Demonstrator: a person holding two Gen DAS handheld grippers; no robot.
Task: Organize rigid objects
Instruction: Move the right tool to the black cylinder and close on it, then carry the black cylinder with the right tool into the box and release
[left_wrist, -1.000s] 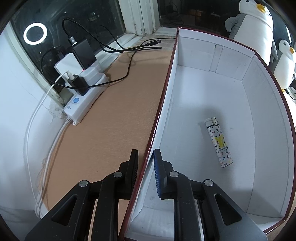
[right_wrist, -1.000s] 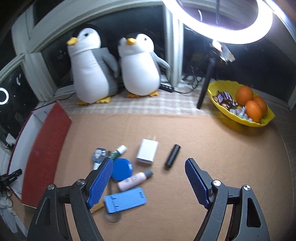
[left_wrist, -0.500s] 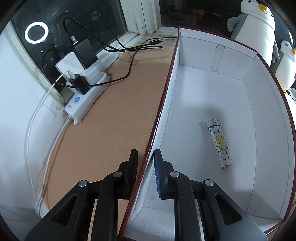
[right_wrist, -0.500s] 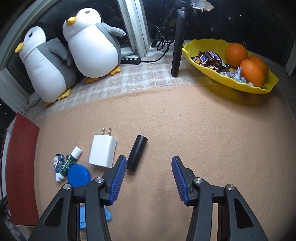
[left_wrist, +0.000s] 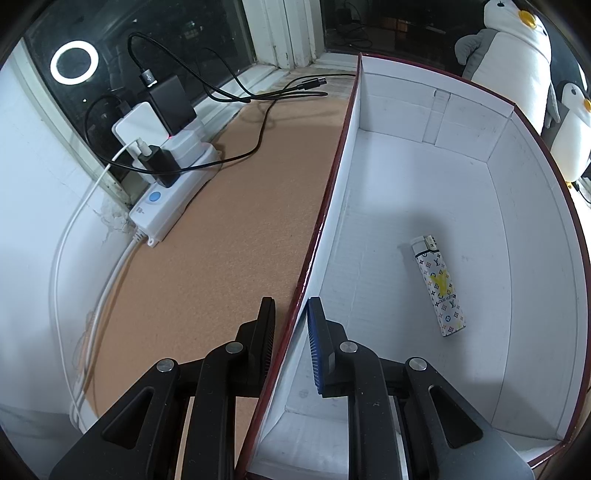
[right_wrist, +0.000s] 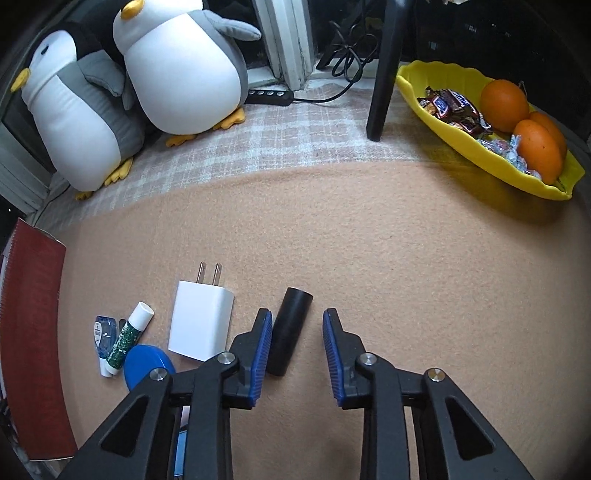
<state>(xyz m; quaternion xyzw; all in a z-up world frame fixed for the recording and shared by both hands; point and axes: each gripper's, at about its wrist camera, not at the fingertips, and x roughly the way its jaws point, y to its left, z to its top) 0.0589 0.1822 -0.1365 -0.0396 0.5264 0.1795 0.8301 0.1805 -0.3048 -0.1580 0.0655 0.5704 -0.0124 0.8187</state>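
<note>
My left gripper (left_wrist: 291, 314) is shut on the near left wall of the red box (left_wrist: 325, 206), one finger outside, one inside. A patterned lighter (left_wrist: 439, 291) lies on the box's white floor. My right gripper (right_wrist: 297, 325) is open and low over the mat, with the black cylinder (right_wrist: 290, 330) between its fingers, close to the left one. To its left lie a white charger (right_wrist: 201, 325), a green glue stick (right_wrist: 129, 339), a blue-white small bottle (right_wrist: 101, 334) and a blue round lid (right_wrist: 147, 363). The red box (right_wrist: 33, 332) shows at the far left.
A power strip (left_wrist: 170, 199) with plugs and cables sits left of the box by the window. Two plush penguins (right_wrist: 177, 70) stand at the back. A black stand leg (right_wrist: 384, 70) and a yellow tray (right_wrist: 461, 147) with oranges and sweets are at back right.
My right gripper has moved down and forward over the black cylinder, and its jaws have narrowed around it. The left gripper has kept its hold on the box wall.
</note>
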